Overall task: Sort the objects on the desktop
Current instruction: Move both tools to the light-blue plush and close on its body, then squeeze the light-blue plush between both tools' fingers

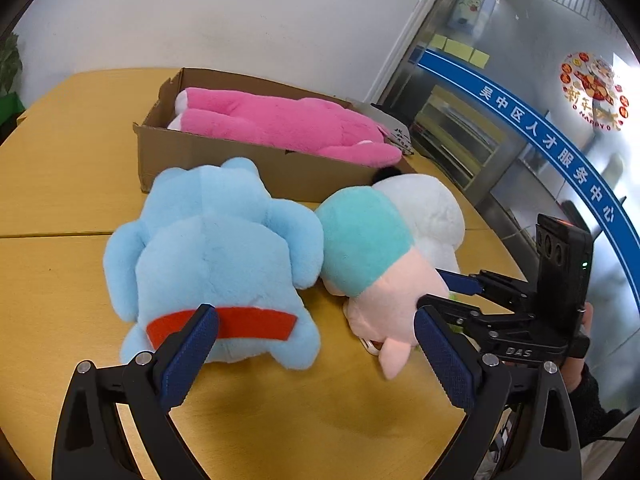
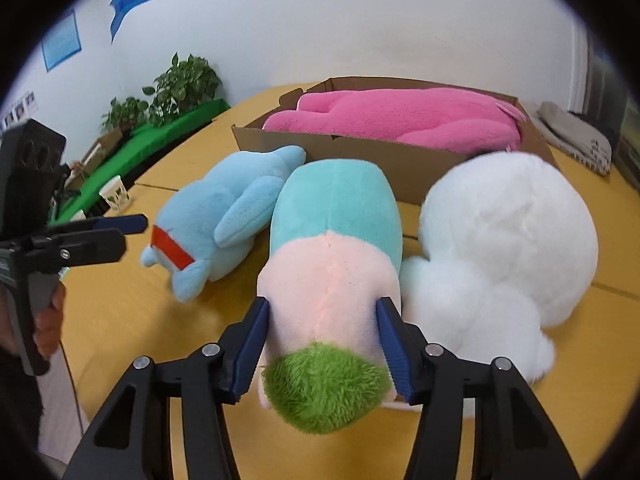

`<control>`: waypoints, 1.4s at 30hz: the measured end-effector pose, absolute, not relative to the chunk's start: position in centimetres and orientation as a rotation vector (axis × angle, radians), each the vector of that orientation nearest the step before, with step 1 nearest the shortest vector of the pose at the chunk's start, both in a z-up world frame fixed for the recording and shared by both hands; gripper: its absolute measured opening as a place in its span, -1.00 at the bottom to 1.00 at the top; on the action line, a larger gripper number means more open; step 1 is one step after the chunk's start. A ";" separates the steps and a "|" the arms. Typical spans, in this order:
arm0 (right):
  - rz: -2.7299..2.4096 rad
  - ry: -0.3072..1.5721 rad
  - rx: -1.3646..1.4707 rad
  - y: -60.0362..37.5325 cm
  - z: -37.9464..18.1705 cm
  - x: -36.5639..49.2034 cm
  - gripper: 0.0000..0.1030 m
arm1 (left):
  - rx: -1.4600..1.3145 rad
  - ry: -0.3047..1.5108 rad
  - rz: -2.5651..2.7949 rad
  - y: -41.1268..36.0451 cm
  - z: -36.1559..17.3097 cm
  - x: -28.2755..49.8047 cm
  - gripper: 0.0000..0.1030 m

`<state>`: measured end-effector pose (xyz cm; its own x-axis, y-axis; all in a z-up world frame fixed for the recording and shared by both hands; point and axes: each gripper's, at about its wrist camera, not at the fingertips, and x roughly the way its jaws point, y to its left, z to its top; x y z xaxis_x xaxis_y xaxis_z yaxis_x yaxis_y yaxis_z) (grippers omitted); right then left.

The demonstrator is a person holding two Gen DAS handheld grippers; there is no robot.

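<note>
Right gripper [image 2: 322, 342] clamps pink head of teal-and-pink plush [image 2: 332, 264], pads pressed into both sides, green tuft nearest camera. Left gripper [image 1: 316, 340] wide apart, empty, at red collar of blue plush [image 1: 212, 264]. White plush [image 2: 500, 248] touches teal one. Beyond, cardboard box [image 1: 208, 160] on yellow worktop [image 1: 72, 184] holds pink plush [image 1: 280, 124].

An office — wall posters [image 2: 60, 40], potted plants [image 2: 184, 84], glass door signage [image 1: 548, 140].

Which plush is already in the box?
The pink plush, lying in the cardboard box; the blue, teal-pink and white ones are on the table.
</note>
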<state>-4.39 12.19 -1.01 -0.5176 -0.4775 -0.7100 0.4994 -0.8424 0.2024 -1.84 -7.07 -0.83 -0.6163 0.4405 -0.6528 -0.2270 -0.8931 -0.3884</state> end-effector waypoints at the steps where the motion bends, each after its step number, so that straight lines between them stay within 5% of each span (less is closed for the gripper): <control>1: -2.336 0.022 1.082 12.3 -1.0 -4.1 0.04 | -1.117 -0.376 2.504 -7.1 -0.9 -1.9 0.94; 5: -2.384 0.070 1.078 12.3 -1.1 -3.1 0.27 | -1.119 -0.413 2.527 -8.5 -1.0 -2.5 0.94; 10: -2.392 -0.031 0.966 12.8 2.7 -2.4 0.30 | -1.139 -0.436 2.564 -11.9 -1.0 -3.4 0.94; 12: -2.298 -0.106 0.921 11.5 4.4 -2.3 0.54 | -1.149 -0.416 2.562 -12.9 -1.5 -4.0 0.94; 18: -2.175 -0.269 1.059 5.1 2.4 -6.7 0.53 | -1.177 -0.582 2.492 -18.1 -4.6 -7.1 0.94; 23: -2.316 -0.044 1.168 1.3 1.0 -11.4 0.50 | -1.211 -0.700 2.423 -21.6 -6.9 -9.7 0.91; 25: -2.339 0.072 1.206 0.2 0.3 -12.6 0.41 | -1.226 -0.723 2.391 -22.2 -7.7 -10.5 0.80; 27: -2.354 0.198 1.243 -0.9 -0.6 -13.5 -0.30 | -1.237 -0.731 2.374 -22.5 -8.3 -10.8 0.27; 32: -2.392 0.464 1.242 -2.4 -2.4 -12.5 -0.35 | -1.227 -0.770 2.247 -21.9 -9.9 -10.6 -0.39; 42: -2.229 0.290 1.214 -0.7 -1.9 -6.6 -0.37 | -1.282 -0.662 2.300 -21.6 -7.9 -3.5 -0.44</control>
<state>-6.55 -0.68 -1.92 -0.4190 -0.3840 -0.8228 0.5817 -0.8093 0.0815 -3.50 -21.59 -7.93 -0.4845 0.5708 -0.6629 -0.1307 -0.7965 -0.5904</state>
